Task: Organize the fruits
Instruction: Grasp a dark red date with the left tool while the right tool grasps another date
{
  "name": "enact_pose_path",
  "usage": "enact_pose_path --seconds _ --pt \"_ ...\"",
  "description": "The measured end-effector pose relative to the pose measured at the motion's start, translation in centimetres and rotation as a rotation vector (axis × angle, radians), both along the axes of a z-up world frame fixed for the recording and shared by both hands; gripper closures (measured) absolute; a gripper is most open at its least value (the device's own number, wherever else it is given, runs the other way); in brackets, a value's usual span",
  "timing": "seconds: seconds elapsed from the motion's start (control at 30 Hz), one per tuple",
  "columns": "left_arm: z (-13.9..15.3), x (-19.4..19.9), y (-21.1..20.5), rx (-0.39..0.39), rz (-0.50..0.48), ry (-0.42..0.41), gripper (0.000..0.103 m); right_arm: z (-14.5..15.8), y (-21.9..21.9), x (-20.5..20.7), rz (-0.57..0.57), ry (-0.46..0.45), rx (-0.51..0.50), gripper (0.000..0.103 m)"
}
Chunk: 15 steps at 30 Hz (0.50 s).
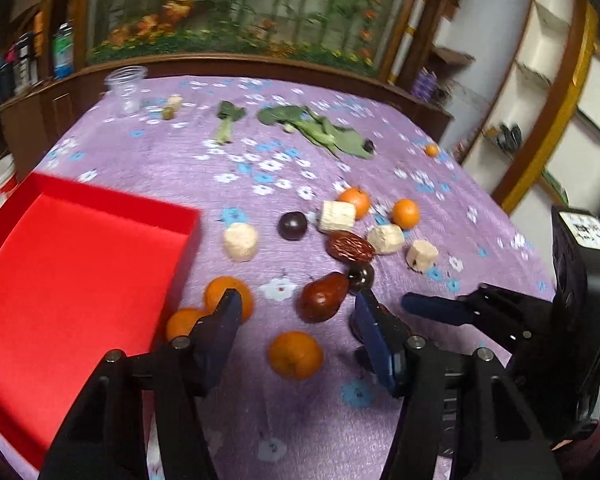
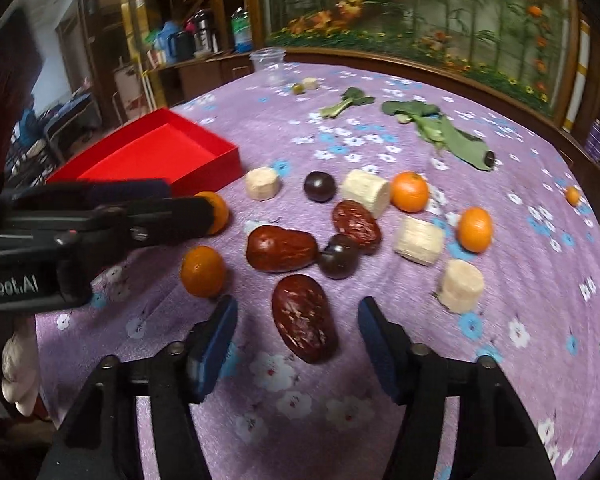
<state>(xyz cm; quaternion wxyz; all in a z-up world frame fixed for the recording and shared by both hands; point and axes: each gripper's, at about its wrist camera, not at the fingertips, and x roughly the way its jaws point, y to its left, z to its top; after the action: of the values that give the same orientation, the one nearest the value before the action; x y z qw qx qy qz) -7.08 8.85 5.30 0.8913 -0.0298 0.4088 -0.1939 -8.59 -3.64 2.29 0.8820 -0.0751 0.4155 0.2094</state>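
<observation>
Item 1, my left gripper [image 1: 296, 316]: jaws partway open, nothing between pads. A small orange [image 1: 296, 355] sits on the cloth right in the gap, just ahead of the tips; I'd say that's my pick.

Item 2, my right gripper [image 2: 298, 316]: also half open, empty. A wrinkled red date [image 2: 303, 317] lies between the fingers, not pinched yet.

Item 3, red box [image 1: 100, 200]: empty, at table's left edge, just beside two more oranges [image 1: 228, 294]. Prob. the drop spot, hence kept close to the fruit.

Item 4, rest of fruit: scattered mid-table w/ pale cut chunks [image 2: 418, 239] and dark round ones [image 2: 319, 186]. Unsorted.
</observation>
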Motion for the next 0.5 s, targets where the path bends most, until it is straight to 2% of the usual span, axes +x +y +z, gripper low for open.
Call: enact_pose_path --seconds 0.07,0.17,0.33,0.5 --pt "-0.3 0.7 -1.1 0.030 -0.035 0.008 0.045 -0.3 0.2 0.2 0.006 0.013 -0.004 0.057" --pt "-0.7 1.5 -2.2 0.048 -0.084 0.022 0.045 -0.5 -0.4 0.2 -0.004 0.021 0.003 0.068" --pt "-1.5 2.7 -4.1 0.068 -0.180 0.042 0.045 -0.4 -2.0 -0.3 -0.027 0.046 0.035 0.068" --pt "-3.0 3.6 -5.1 0.109 -0.227 0.079 0.048 -0.4 -3.3 -0.8 -0.037 0.065 0.056 0.068"
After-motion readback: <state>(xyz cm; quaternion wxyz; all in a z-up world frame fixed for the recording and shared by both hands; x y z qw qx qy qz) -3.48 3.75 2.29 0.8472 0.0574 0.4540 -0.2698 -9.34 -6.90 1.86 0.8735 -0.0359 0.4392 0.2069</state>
